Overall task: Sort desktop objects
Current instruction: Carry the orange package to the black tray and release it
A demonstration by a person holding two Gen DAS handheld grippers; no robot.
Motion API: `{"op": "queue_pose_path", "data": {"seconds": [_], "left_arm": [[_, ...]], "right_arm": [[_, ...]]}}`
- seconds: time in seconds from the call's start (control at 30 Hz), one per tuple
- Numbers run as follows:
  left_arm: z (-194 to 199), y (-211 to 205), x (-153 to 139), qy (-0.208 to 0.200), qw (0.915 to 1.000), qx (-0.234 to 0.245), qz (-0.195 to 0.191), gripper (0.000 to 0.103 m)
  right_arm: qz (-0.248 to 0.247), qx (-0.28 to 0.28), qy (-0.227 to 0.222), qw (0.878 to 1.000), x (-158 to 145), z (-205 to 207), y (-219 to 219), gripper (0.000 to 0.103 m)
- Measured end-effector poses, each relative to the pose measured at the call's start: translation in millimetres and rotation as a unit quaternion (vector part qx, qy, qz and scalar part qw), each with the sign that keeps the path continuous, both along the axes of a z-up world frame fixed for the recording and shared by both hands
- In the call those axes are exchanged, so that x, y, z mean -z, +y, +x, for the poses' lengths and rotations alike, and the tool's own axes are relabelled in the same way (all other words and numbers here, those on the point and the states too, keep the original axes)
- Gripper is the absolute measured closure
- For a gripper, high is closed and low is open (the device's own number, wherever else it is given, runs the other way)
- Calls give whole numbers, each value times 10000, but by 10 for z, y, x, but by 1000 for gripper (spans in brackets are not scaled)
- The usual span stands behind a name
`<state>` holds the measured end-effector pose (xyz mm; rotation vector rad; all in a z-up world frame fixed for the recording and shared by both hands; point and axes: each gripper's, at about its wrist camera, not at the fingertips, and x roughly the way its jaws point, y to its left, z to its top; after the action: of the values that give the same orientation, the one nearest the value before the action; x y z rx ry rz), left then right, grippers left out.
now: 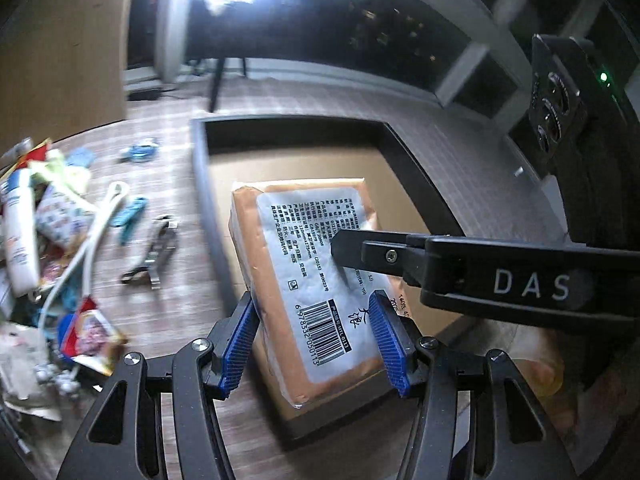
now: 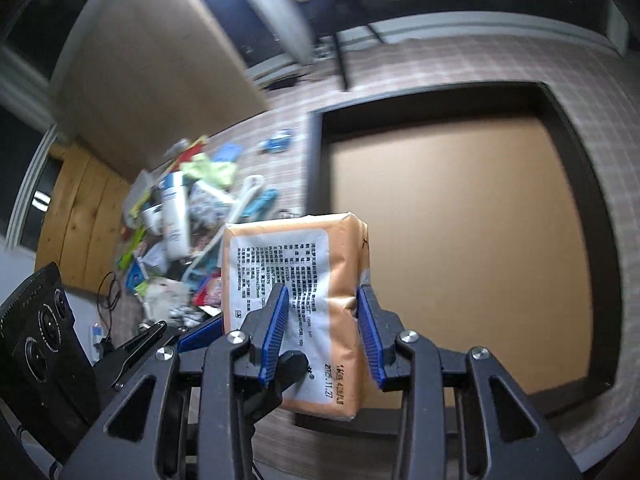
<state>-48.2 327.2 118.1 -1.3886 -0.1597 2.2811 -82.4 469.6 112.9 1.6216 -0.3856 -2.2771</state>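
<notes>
We hold one orange pack (image 1: 308,280) between two grippers over the near edge of a dark-walled tray (image 1: 200,184). At the bottom of the left wrist view, the left gripper (image 1: 316,344) pinches the pack across its short width, blue pads (image 1: 240,344) pressed on both long sides near the barcode end. The right gripper's black finger crosses in from the right of that frame and lies over the white label.

In the right wrist view, the right gripper (image 2: 320,336) clamps the same pack (image 2: 296,312) low in the frame, one pad on the label face and one on the far side, so it grips through the pack's thickness. The pack's long axis runs away from both cameras, up the frame, toward the tray's brown floor (image 2: 460,240).

That floor opens above and right of the pack; we judge the drop needs a short carry forward, with both grips released together. Neither hand is clearly nearer the tray.

Farther off, at left, the unsorted heap (image 2: 180,232) of packets, a white tube (image 1: 18,232) and a cord waits on the checked cloth.
</notes>
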Motion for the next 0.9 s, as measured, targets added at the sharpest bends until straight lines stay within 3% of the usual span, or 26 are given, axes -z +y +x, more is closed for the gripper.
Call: {"op": "queue_pose_path", "data": {"seconds": [0.2, 0.33, 0.6, 0.9], "left_arm": [[90, 346, 17, -73, 9994, 274, -202, 50], [67, 290, 0, 43, 9990, 226, -373, 50], [-47, -450, -7, 70, 9971, -516, -558, 50], [-55, -1478, 218, -175, 9840, -1519, -919, 50]], "right_arm": [[183, 181, 68, 9996, 26, 88, 343, 67], [353, 431, 202, 9982, -4, 102, 492, 67], [113, 135, 216, 9996, -10, 30, 193, 67], [375, -564, 316, 9972, 44, -146, -663, 67]]}}
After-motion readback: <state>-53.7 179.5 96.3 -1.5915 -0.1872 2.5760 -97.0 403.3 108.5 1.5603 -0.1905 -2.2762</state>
